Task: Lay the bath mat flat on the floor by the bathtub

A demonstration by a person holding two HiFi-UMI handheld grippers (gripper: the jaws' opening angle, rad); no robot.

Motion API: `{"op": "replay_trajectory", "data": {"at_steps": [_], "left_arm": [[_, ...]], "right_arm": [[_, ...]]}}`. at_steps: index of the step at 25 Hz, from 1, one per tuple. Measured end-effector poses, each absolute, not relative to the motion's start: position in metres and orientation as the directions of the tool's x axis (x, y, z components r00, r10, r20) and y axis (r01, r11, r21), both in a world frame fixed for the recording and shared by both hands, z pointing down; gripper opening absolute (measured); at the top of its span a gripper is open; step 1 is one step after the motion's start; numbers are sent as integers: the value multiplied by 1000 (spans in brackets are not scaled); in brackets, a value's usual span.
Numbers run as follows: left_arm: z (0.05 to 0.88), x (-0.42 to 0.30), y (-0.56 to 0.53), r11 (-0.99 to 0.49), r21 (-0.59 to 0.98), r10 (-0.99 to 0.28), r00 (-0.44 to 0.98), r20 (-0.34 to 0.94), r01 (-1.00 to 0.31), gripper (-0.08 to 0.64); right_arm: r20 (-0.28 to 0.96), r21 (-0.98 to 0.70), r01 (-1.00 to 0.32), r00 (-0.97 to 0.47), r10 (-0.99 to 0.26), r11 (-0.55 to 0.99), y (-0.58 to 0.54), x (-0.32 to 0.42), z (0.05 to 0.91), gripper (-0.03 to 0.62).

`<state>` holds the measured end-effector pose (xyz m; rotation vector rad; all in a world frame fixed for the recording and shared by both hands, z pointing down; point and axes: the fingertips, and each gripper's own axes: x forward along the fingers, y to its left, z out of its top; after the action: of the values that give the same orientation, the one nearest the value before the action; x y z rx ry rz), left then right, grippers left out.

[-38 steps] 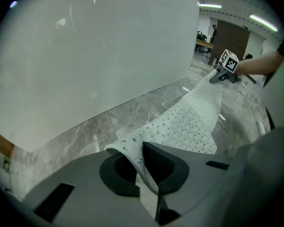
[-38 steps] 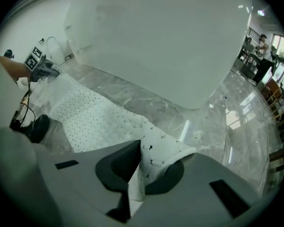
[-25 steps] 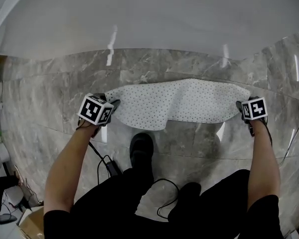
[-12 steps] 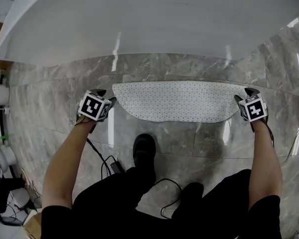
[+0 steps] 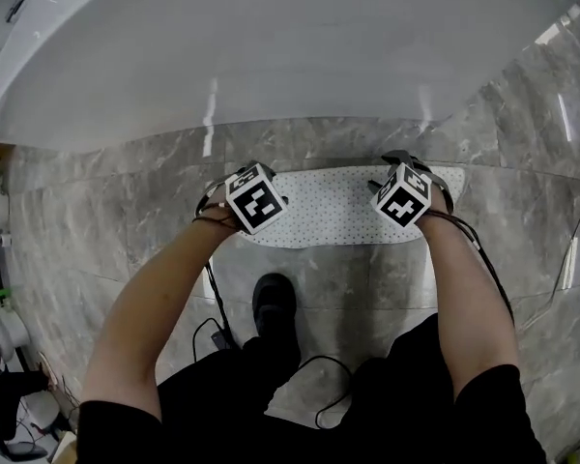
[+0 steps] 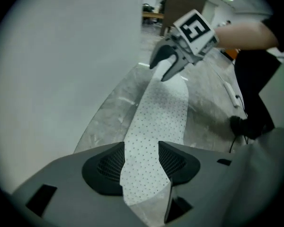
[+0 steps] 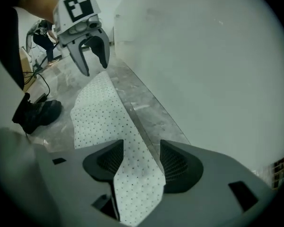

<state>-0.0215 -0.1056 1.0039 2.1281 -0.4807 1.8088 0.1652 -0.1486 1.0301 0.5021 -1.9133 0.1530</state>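
Bath mat (image 5: pixel 329 206) now lies flat on the floor (image 5: pixel 97 211) just beside the bathtub (image 5: pixel 290 56), no longer rumpled. The left gripper (image 6: pixel 141 167) and right gripper (image 7: pixel 138 167) have just opened, left its ends and moved inward. Both are spread above it and pinch nothing, so the laying looks done.

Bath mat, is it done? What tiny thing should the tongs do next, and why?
Probably lift both straight up and away. The bath mat already looks flat on the marble floor beside the bathtub. The left tongs and right tongs have just been opening and pinch nothing; the mat lies on the floor below them.
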Motion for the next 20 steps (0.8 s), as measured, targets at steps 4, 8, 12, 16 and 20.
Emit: {"op": "replay_trajectory", "data": {"at_steps": [4,8,12,16,20], "left_arm": [[1034,-3,-107,-940,-56,-109,143,984,-336,233],[1065,0,-112,-960,-106,-141,121,983,-258,233],[1078,8,-136,-947,-62,-116,154,981,-314,233],[1094,18,-142,-947,6,-49,165,985,-321,239],[1109,22,-142,-953,67,23,152,988,-294,255]], "right_arm": [[923,198,-298,-264,-280,934,-140,156,1037,256],[927,228,-250,-239,-288,941,-128,168,1042,256],[944,185,-317,-205,-257,930,-125,189,1052,255],[962,137,-286,-189,-196,948,-106,202,1063,255],[960,103,-325,-213,-179,940,-104,208,1064,255]]}}
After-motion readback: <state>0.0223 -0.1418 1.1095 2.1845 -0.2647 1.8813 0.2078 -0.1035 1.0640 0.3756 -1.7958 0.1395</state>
